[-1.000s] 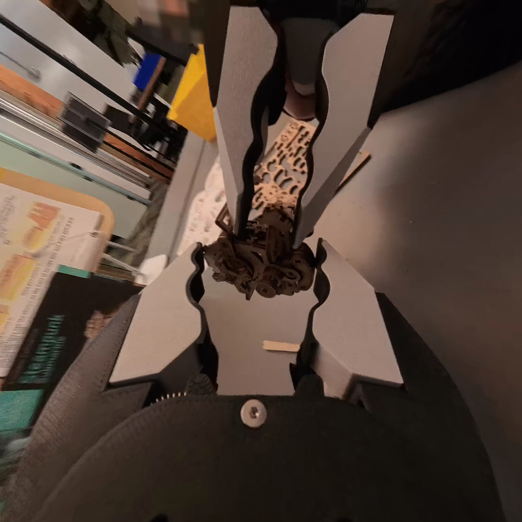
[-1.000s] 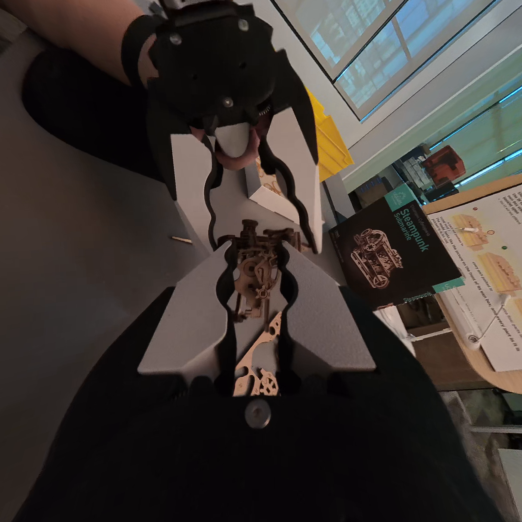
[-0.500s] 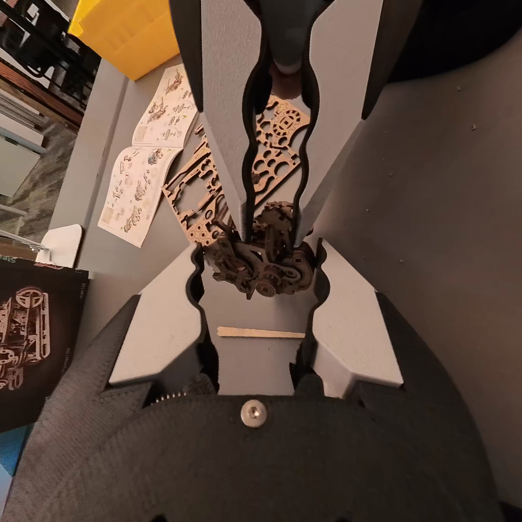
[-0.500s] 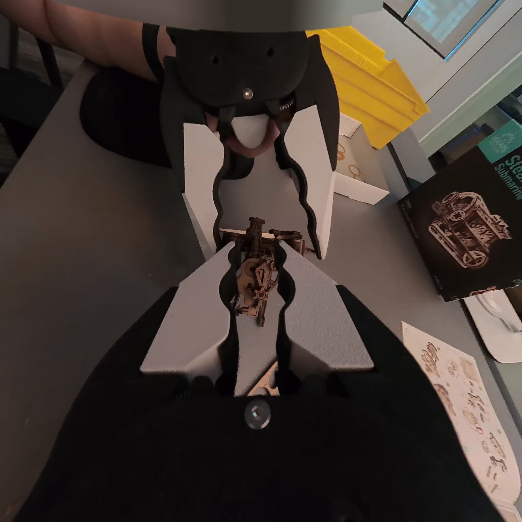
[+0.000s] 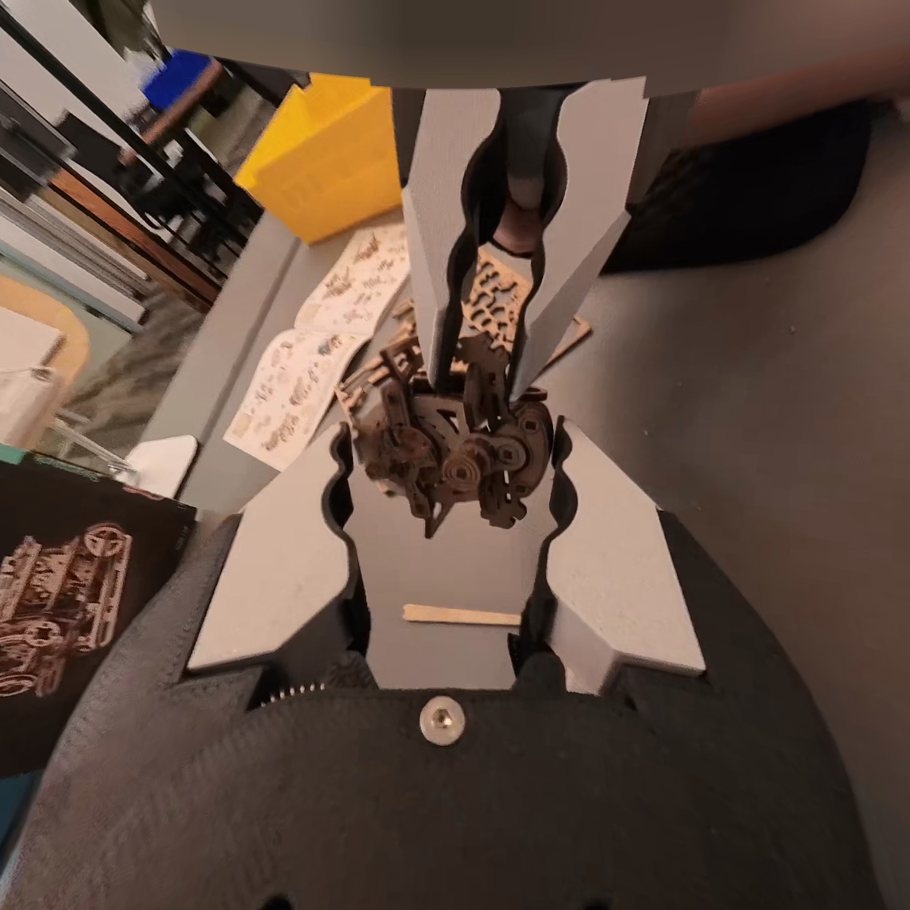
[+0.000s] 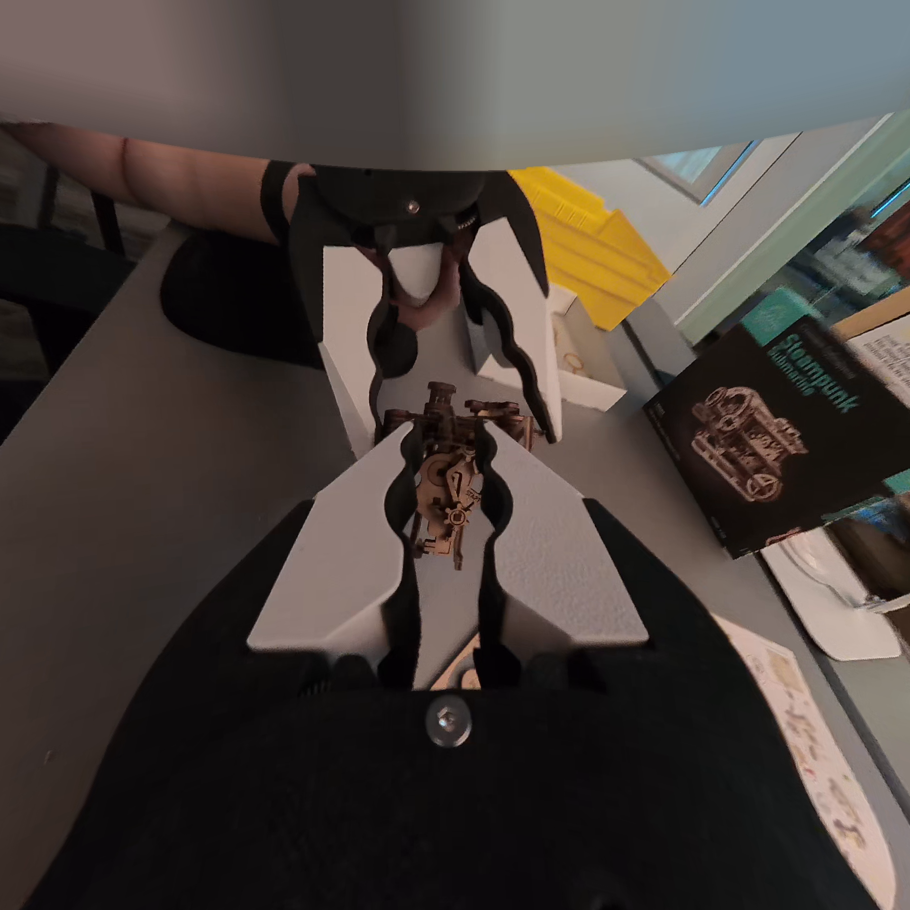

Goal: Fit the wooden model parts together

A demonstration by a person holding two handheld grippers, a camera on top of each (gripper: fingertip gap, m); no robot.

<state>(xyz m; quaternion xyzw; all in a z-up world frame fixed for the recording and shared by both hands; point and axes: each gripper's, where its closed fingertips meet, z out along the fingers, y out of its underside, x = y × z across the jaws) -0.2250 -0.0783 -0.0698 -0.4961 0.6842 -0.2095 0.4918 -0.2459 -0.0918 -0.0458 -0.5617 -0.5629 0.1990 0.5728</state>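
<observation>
The left gripper point(image 5: 450, 438) has its two grey fingers spread wide, one on each side of the wooden model point(image 5: 458, 448). The tips press on the model's two ends, so it sits squeezed between them and is held up off the grey table point(image 5: 738, 443). It looks like the left one's job is to keep the model from moving.

The right gripper point(image 6: 445, 433) comes from the other side and points at the left one. Its fingers are much closer together. They pinch a thin upright part in the middle of the model. From the left wrist view its tips point(image 5: 475, 389) come down onto the top of the model. I think it is pushing or lining up that thin part so it slots into the rest.

Under the model lies a small pale wooden stick point(image 5: 460, 614) on the table, not touching anything. Further off lie a flat cut-out wooden sheet point(image 5: 497, 300) and an open instruction booklet point(image 5: 320, 374), close by so the next parts are easy to reach. The dark model box point(image 6: 783, 433) stands at the side, and a yellow bin point(image 5: 330, 162) sits at the far edge.
</observation>
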